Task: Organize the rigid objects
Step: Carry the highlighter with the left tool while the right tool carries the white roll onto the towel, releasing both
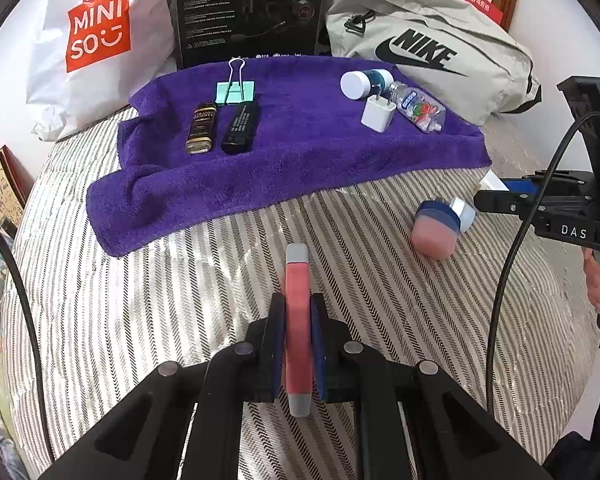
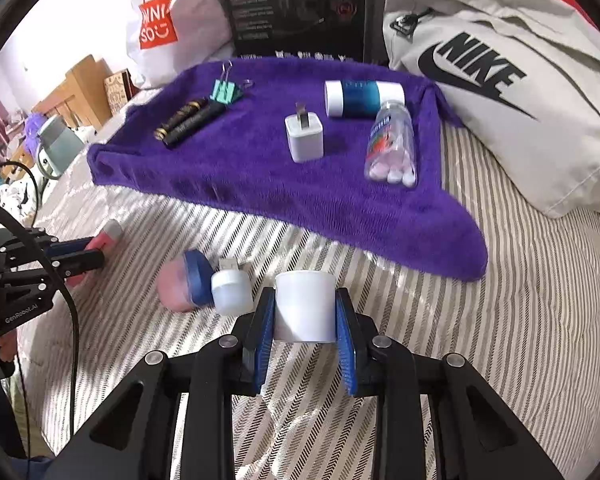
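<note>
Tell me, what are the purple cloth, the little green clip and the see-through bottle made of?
The purple cloth looks like fluffy terry towel: matte, with a fuzzy pile. The green clip seems painted metal with shiny wire handles. The see-through bottle is probably glossy clear plastic, since the pale tablets inside show through; glass can't be ruled out.

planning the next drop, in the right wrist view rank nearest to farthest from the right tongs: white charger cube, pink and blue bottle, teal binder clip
1. pink and blue bottle, lying on the striped cover just left of the right tongs.
2. white charger cube, mid towel.
3. teal binder clip, at the towel's far left.
</note>
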### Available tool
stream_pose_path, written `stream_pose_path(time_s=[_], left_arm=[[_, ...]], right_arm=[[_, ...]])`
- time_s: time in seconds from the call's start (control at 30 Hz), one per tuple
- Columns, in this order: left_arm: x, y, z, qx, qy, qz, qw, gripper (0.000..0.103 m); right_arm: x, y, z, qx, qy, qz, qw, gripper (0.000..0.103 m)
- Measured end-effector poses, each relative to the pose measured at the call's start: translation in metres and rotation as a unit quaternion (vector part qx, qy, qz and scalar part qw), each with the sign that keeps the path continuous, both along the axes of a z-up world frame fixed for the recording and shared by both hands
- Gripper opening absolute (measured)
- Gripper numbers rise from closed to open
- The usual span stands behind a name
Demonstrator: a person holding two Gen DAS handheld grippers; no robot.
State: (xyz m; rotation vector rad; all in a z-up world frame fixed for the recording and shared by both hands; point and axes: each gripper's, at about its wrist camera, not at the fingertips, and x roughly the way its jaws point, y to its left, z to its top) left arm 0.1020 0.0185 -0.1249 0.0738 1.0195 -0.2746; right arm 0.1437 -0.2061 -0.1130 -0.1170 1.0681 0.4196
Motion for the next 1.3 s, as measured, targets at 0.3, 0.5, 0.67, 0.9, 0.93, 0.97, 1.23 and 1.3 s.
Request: stream_pose_path(time_s=[0.3,0.5,0.67,0.9,0.93,0.97,1.23,1.3], left_arm=[[0.009,0.004,0.017,-0.001,-0.010,0.005,0.9999,0.012],[0.025,0.002,0.035,-0.005,-0.026,0.000,0.9996,0.012],[0.043,0.000,0.047,-0.009,-0.038,-0.003,0.9992,0.012],[0.080,-0.001,0.051,-0.024,-0.039,-0.004,0.9989,0.012],[0.087,0.000,0.050,-0.025,-0.036,-0.003,0.9990,0.012],[0.093,-0.001,0.048,-0.024,-0.035,-0.003,0.9991,0.012],[0.136,-0.008,0.031,-0.032,-0.018,-0.001,0.9993,0.012],[0.147,-0.012,0.025,-0.039,-0.012,-0.005,0.9992,0.012]], right_arm=[[0.016,-0.002,0.018,0.026,-0.012,0.001,1.000,0.029],[0.043,0.003,0.034,0.027,-0.028,0.007,0.999,0.029],[0.072,0.010,0.029,0.013,-0.020,0.011,1.000,0.029],[0.098,0.025,0.008,0.002,0.008,0.023,1.000,0.029],[0.100,0.027,0.005,0.000,0.011,0.025,1.000,0.029],[0.101,0.028,0.001,-0.004,0.013,0.026,1.000,0.029],[0.110,0.034,-0.013,-0.010,0.023,0.031,0.999,0.029],[0.110,0.034,-0.013,-0.010,0.022,0.033,0.999,0.029]])
